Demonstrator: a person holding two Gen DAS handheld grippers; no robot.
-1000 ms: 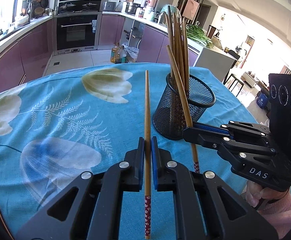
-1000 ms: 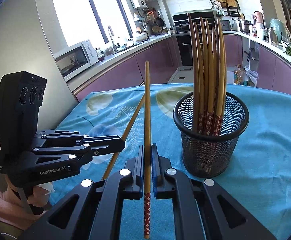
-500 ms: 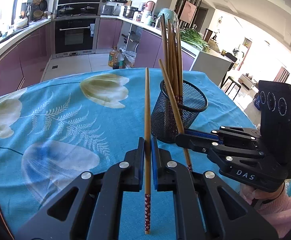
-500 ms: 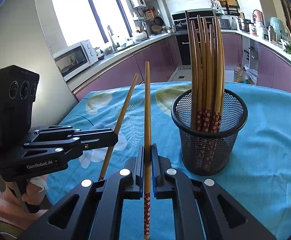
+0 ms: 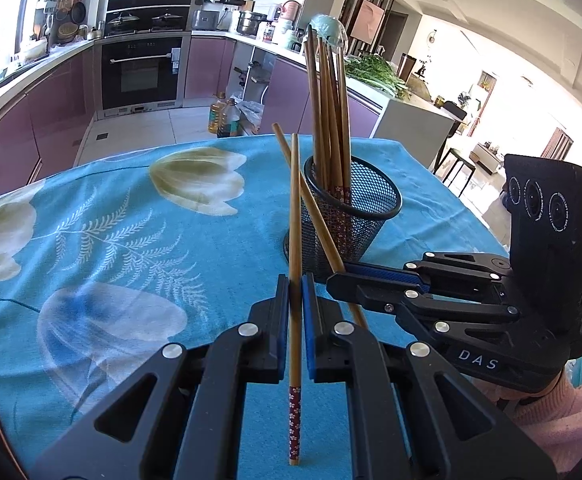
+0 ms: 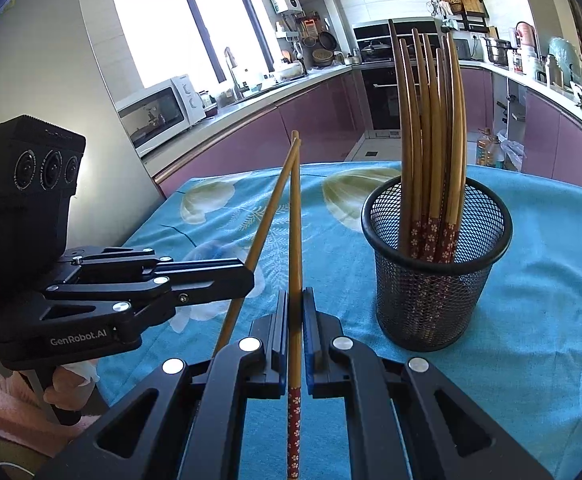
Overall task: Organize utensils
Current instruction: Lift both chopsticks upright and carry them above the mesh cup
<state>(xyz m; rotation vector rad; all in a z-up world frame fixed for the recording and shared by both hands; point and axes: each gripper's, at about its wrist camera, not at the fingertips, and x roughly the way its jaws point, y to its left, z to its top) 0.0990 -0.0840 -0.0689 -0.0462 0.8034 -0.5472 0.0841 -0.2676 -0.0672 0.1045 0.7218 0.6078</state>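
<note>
Plainly, we hold two slender wooden chopsticks, round in section, each with a dark red band of small white flowers at its thick end. Our left chopstick [image 5: 295, 240] stands along the middle of the left wrist view, its patterned end pointing back toward the camera, and the left gripper [image 5: 295, 296] is closed tight on its shaft with the blue pads pressing both sides. Our right chopstick [image 6: 295, 248] sits the same way in the right gripper [image 6: 295, 312], which is likewise clamped on the bare wood above the flowered band. In both views the two sticks appear to cross near their thin tips; we cannot tell whether they touch.

Just beside them stands a round black wire-mesh holder [image 6: 437, 280], straight-walled with a smooth rolled rim. It contains a bundle of matching chopsticks [image 6: 431, 120], patterned ends down and thin ends up, leaning slightly against one another.

Everything rests over a worktop covered with a turquoise tablecloth [image 5: 111, 240] printed with pale tulips and white fern fronds. Beyond it we see purple kitchen cabinets, a built-in oven [image 5: 141, 68] and a white microwave [image 6: 159, 110].
</note>
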